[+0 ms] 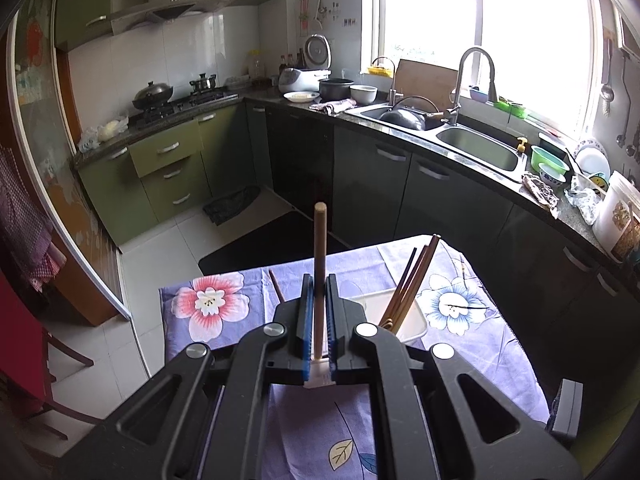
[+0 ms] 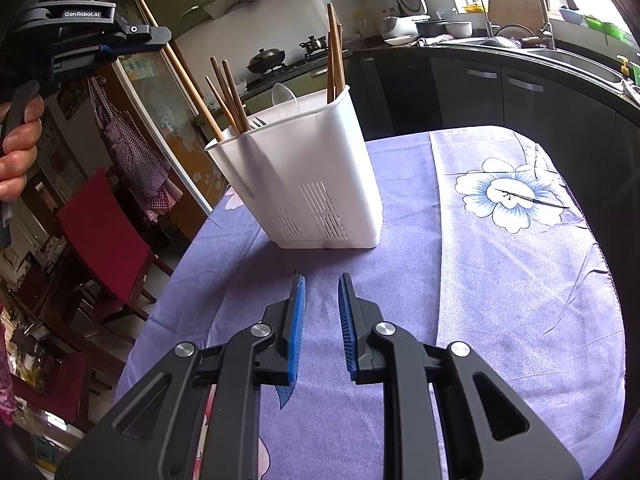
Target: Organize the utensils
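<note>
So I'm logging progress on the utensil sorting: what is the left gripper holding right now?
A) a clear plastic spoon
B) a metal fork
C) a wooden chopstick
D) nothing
C: the left gripper is shut on a wooden chopstick that stands upright between its blue pads.

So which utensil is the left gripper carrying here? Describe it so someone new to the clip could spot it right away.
Start at the table with the purple floral cloth and the white utensil holder on it. Just above the holder, the left gripper is shut on a single wooden chopstick. Unlike the chopsticks leaning in the holder, it stands upright between the blue pads.
</note>
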Available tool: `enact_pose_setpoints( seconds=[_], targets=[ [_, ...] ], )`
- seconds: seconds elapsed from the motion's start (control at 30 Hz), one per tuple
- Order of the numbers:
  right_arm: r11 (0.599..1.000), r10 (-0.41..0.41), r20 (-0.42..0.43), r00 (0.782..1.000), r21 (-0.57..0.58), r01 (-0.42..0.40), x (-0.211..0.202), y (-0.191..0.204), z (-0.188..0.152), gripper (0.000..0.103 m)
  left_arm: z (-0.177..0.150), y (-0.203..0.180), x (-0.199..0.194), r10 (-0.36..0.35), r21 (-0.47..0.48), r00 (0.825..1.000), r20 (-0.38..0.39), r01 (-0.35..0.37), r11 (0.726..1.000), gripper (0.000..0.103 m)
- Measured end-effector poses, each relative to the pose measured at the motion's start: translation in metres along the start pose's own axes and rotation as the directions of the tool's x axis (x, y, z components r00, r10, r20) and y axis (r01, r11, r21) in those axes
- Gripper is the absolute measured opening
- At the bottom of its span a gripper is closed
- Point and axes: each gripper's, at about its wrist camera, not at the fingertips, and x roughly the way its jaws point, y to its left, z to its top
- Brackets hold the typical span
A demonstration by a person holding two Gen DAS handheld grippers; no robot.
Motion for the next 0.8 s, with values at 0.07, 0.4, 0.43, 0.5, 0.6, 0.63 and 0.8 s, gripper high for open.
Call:
enact_pose_setpoints(
  seconds=[0.07, 0.4, 0.43, 0.5, 0.6, 0.63, 0.8],
  targets=[
    [1.000, 0.001, -0.001, 1.000, 0.000, -0.001, 0.000, 0.000, 0.000, 0.018, 0.000, 0.002, 0.000, 0.006, 0.001, 1.000, 0.004, -0.006, 1.000, 0.012],
    [1.000, -0.002, -0.005, 1.000, -0.003, 0.002, 0.002, 0.002, -0.001, 0.018, -0.005, 0.014, -0.039, -0.044, -0.040, 0.996, 0.077, 0.047, 0.998, 0.043],
    [1.000, -0.001, -0.005, 1.000, -0.002, 0.001, 0.002, 0.002, -0.001, 0.018, -0.007, 0.016, -0.046, -0.051, -0.047, 0.995, 0.090, 0.056, 0.997, 0.047],
    [1.000, -0.002, -0.006, 1.000, -0.002, 0.002, 0.002, 0.002, -0.001, 0.018, -0.013, 0.021, -0.062, -0.067, -0.064, 0.990, 0.125, 0.075, 0.995, 0.062],
    [1.000, -0.008, -0.007, 1.000, 0.001, 0.008, 0.002, 0.002, -0.002, 0.018, -0.028, 0.028, -0.085, -0.065, -0.095, 0.978, 0.201, 0.086, 0.992, 0.094],
    [1.000, -0.012, -0.007, 1.000, 0.001, 0.012, 0.001, 0.002, -0.002, 0.018, -0.035, 0.031, -0.091, -0.062, -0.103, 0.973, 0.224, 0.086, 0.991, 0.095],
    [0.999, -0.040, -0.002, 0.999, 0.003, 0.040, -0.002, -0.002, -0.004, 0.018, -0.084, 0.034, -0.096, -0.059, -0.124, 0.962, 0.266, 0.094, 0.988, 0.096]
  ],
)
